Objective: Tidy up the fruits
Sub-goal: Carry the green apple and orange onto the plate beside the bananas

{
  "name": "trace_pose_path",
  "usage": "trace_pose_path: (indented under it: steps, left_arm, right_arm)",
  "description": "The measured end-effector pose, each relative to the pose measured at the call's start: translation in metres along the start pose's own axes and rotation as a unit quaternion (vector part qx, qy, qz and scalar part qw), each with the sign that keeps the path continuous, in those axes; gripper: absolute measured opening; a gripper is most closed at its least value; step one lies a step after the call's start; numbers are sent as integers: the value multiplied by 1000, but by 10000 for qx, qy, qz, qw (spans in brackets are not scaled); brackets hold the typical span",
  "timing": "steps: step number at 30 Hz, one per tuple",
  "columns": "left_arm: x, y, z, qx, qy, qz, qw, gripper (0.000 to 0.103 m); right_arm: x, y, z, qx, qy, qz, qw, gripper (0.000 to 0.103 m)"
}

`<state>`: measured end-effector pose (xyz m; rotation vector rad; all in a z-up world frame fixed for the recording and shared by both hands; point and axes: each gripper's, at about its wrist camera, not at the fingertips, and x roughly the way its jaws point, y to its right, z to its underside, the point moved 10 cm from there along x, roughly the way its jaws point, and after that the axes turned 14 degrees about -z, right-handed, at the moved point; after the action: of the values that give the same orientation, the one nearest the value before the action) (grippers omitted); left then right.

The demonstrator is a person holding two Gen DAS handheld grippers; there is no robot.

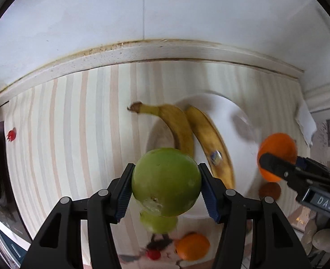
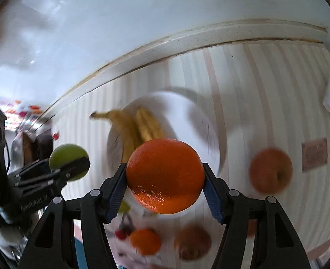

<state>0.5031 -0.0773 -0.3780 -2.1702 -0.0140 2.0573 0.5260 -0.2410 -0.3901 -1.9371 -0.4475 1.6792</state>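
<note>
Fruits are split between the two grippers, a white plate and the striped surface. The left gripper (image 1: 166, 186) has its fingers (image 1: 122, 192) closed against both sides of a green apple (image 1: 166, 181), which is held up off the surface (image 1: 59, 134) near the front-left edge of the plate (image 1: 227, 116). The apple's underside shows a pale scuffed patch. The right gripper (image 2: 165, 186) has its blue-padded fingers (image 2: 116, 192) pressed against both sides of a large orange (image 2: 165, 176), also held in the air, just in front of the plate in the right wrist view. In the left wrist view that same orange appears at the right, pinched by the other gripper beside the plate's right edge.

Two bananas (image 1: 187, 132) lie side by side on the plate, their joined stem end reaching over the plate's left rim toward the surface; the right-hand banana carries a small sticker.

On the surface below the grippers lies a smaller orange fruit (image 1: 191, 246), with a small red fruit (image 1: 153, 254) just to its left. A brown round fruit (image 2: 193, 242) sits to the right of the smaller orange one, and a blurred orange-brown round fruit (image 2: 270, 170) rests on the surface to the right of the plate. Another small red fruit (image 1: 11, 135) lies well apart at the far left of the surface. A white folded cloth (image 1: 306, 123) sits at the far right edge.
</note>
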Motion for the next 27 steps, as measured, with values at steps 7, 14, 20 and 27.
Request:
trace_pose_path:
  steps: [7, 14, 20, 27]
  left_arm:
    - [42, -4, -18, -67, -501, 74, 9987, 53]
    - [59, -1, -19, -11, -775, 149, 9969, 53]
    - [59, 0, -15, 15, -895, 156, 9959, 54]
    - [65, 4, -15, -2, -1000, 145, 9949, 54]
  right_arm:
    - [46, 11, -28, 179, -271, 314, 9990, 66]
    - [64, 19, -33, 321, -479, 512, 9970, 66]
    - [72, 22, -30, 455, -575, 538, 9959, 66]
    - [81, 30, -26, 677, -661, 541, 9940, 67]
